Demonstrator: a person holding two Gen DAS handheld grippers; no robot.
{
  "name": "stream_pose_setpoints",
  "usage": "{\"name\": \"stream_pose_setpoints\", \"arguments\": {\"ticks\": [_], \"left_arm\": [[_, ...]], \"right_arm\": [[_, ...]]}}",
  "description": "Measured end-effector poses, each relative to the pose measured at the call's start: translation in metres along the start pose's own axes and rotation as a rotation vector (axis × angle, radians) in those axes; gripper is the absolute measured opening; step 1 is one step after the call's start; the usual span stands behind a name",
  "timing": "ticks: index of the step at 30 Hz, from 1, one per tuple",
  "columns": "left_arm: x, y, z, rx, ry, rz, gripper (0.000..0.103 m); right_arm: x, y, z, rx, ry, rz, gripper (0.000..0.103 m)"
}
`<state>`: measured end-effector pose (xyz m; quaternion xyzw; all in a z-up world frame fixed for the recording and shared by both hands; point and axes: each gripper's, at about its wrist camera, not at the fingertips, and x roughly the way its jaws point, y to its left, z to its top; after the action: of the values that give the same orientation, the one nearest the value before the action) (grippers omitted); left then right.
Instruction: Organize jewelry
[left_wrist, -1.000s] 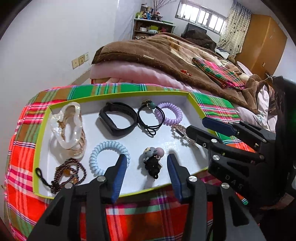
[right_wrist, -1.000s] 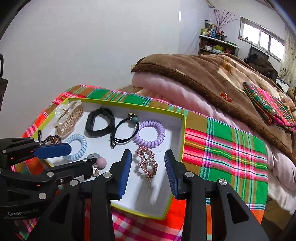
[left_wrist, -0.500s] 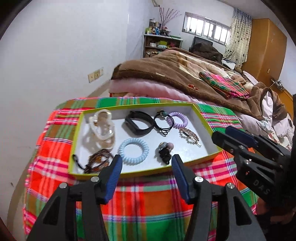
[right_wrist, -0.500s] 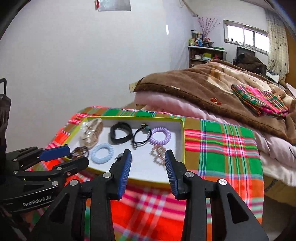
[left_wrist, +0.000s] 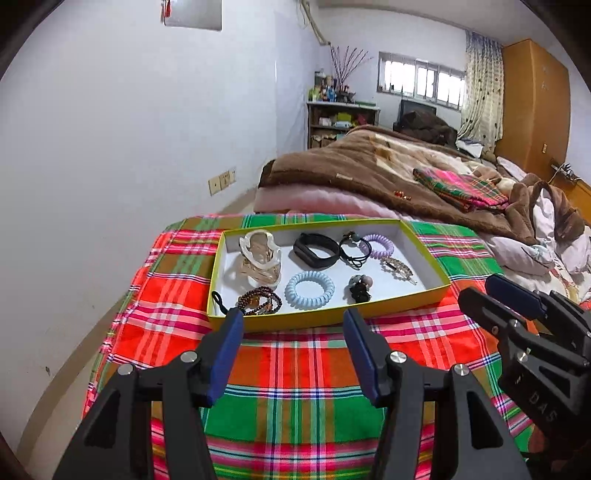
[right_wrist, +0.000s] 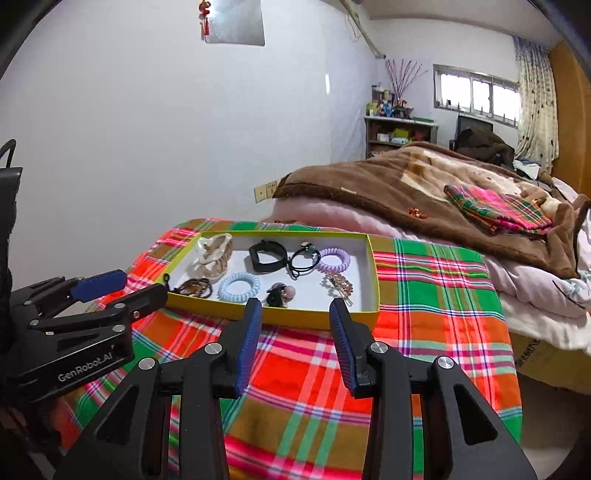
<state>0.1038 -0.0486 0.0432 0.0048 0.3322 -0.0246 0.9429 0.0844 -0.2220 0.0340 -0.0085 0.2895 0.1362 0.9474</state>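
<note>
A shallow yellow-green tray (left_wrist: 325, 322) (right_wrist: 306, 318) with a white floor sits on a plaid cloth. It holds a clear hair claw (left_wrist: 259, 255), a black band (left_wrist: 316, 250), a black hair tie (left_wrist: 352, 248), a lilac coil tie (left_wrist: 378, 246), a blue coil tie (left_wrist: 309, 289) (right_wrist: 239, 286), a brown bead bracelet (left_wrist: 258, 300), a small doll charm (left_wrist: 359, 288) and a rhinestone clip (left_wrist: 399, 268) (right_wrist: 338, 283). My left gripper (left_wrist: 293, 325) hangs open, short of the tray's near wall. My right gripper (right_wrist: 295, 314) is open too, nothing between its fingers.
The plaid cloth (left_wrist: 295, 398) covers a small table against a white wall (left_wrist: 110, 147). A bed with a brown blanket (left_wrist: 388, 166) lies behind and to the right. A shelf (left_wrist: 340, 118) and a wardrobe (left_wrist: 535, 103) stand at the far end.
Both grippers have pulled back and risen from over the tray to the near side of the cloth; the tray now looks smaller. The left jaws stand a little wider than a second ago.
</note>
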Motion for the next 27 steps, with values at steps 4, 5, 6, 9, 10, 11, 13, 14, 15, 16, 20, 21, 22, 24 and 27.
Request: {"name": "stream_pose_setpoints", "arguments": {"ticks": [4, 5, 6, 9, 10, 11, 13, 14, 15, 16, 20, 21, 22, 24, 27], "left_arm": [[-0.010, 0.006, -0.003, -0.018, -0.022, 0.003, 0.058], [-0.013, 0.007, -0.005, -0.017, -0.031, 0.005, 0.058], [-0.015, 0.007, -0.005, -0.016, -0.036, 0.008, 0.058], [-0.021, 0.008, -0.007, -0.022, -0.047, 0.011, 0.058], [-0.023, 0.009, -0.008, -0.028, -0.051, 0.014, 0.058], [-0.024, 0.010, -0.008, -0.030, -0.055, 0.012, 0.058], [-0.026, 0.009, -0.009, -0.028, -0.056, 0.014, 0.058], [-0.026, 0.009, -0.009, -0.024, -0.058, 0.016, 0.058], [-0.026, 0.008, -0.009, -0.023, -0.057, 0.019, 0.058], [-0.027, 0.008, -0.009, -0.023, -0.059, 0.019, 0.058], [-0.028, 0.008, -0.009, -0.024, -0.064, 0.019, 0.058], [-0.028, 0.008, -0.009, -0.024, -0.061, 0.021, 0.058], [-0.028, 0.007, -0.010, -0.023, -0.060, 0.024, 0.058], [-0.028, 0.007, -0.010, -0.021, -0.058, 0.031, 0.058], [-0.027, 0.007, -0.011, -0.022, -0.053, 0.032, 0.058]], "right_arm": [[-0.011, 0.008, -0.004, 0.009, -0.021, -0.015, 0.039], [-0.013, 0.009, -0.004, 0.013, -0.023, -0.016, 0.039], [-0.014, 0.010, -0.005, 0.018, -0.028, -0.015, 0.039], [-0.020, 0.015, -0.006, 0.021, -0.048, -0.022, 0.039], [-0.021, 0.018, -0.006, 0.013, -0.055, -0.026, 0.039], [-0.022, 0.019, -0.007, 0.008, -0.056, -0.025, 0.039], [-0.022, 0.021, -0.007, 0.001, -0.055, -0.027, 0.039], [-0.023, 0.022, -0.008, -0.001, -0.056, -0.030, 0.039], [-0.023, 0.023, -0.007, 0.000, -0.056, -0.031, 0.039], [-0.023, 0.022, -0.007, 0.004, -0.057, -0.024, 0.039], [-0.026, 0.023, -0.007, 0.008, -0.062, -0.025, 0.039], [-0.026, 0.022, -0.007, 0.011, -0.062, -0.025, 0.039], [-0.026, 0.022, -0.008, 0.012, -0.060, -0.027, 0.039], [-0.025, 0.023, -0.008, 0.011, -0.058, -0.029, 0.039], [-0.025, 0.023, -0.008, 0.014, -0.061, -0.027, 0.039]]}}
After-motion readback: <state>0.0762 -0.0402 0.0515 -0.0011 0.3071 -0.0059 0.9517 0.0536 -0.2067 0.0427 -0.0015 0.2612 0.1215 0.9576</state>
